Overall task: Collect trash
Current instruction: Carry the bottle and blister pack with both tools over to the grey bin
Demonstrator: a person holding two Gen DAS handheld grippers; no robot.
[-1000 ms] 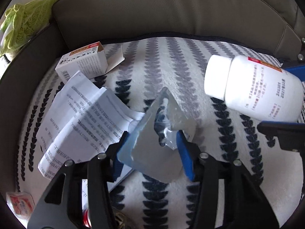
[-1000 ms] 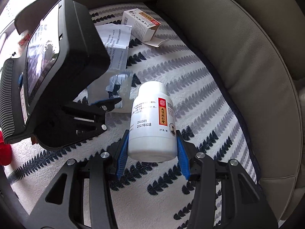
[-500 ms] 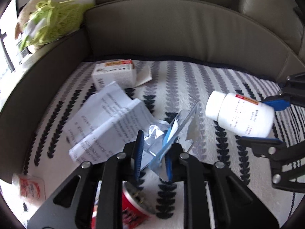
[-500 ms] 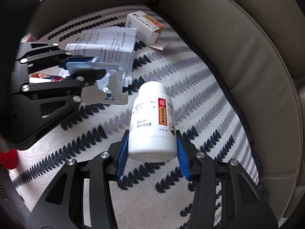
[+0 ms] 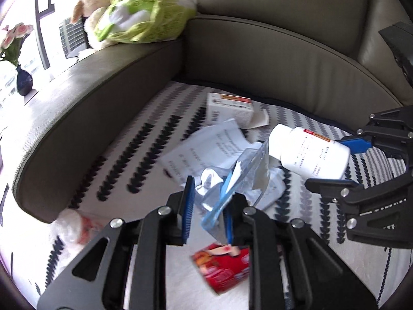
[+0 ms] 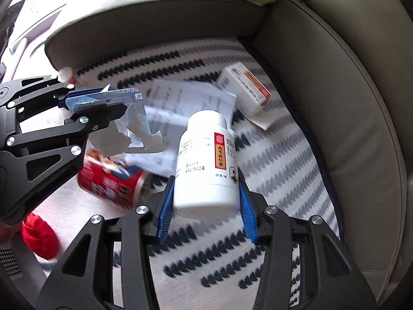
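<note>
My left gripper (image 5: 206, 206) is shut on a torn clear-and-blue blister pack (image 5: 242, 170), which hangs above the patterned seat cover (image 5: 144, 139). In the right wrist view the same left gripper (image 6: 98, 102) and blister pack (image 6: 134, 129) are at the left. My right gripper (image 6: 206, 199) is shut on a white pill bottle (image 6: 206, 155) with a red label, held off the seat. The left wrist view has this bottle (image 5: 309, 152) and the right gripper (image 5: 343, 162) at the right. A printed leaflet (image 5: 206, 142), a medicine box (image 5: 229, 108) and a red can (image 5: 222, 266) lie on the seat.
The sofa's armrest (image 5: 90, 118) curves along the left and its backrest (image 5: 271, 59) rises behind. A plush toy (image 5: 95, 2) and a green bag (image 5: 144, 18) sit on the armrest's far end. A crumpled wrapper (image 5: 74, 224) lies near the seat's front. A red object (image 6: 38, 235) is at lower left.
The left jaws closed on the blister pack and lifted it off the seat. Both grippers rose and drew back; the bottle stayed gripped in the right one. The red can came into view.
</note>
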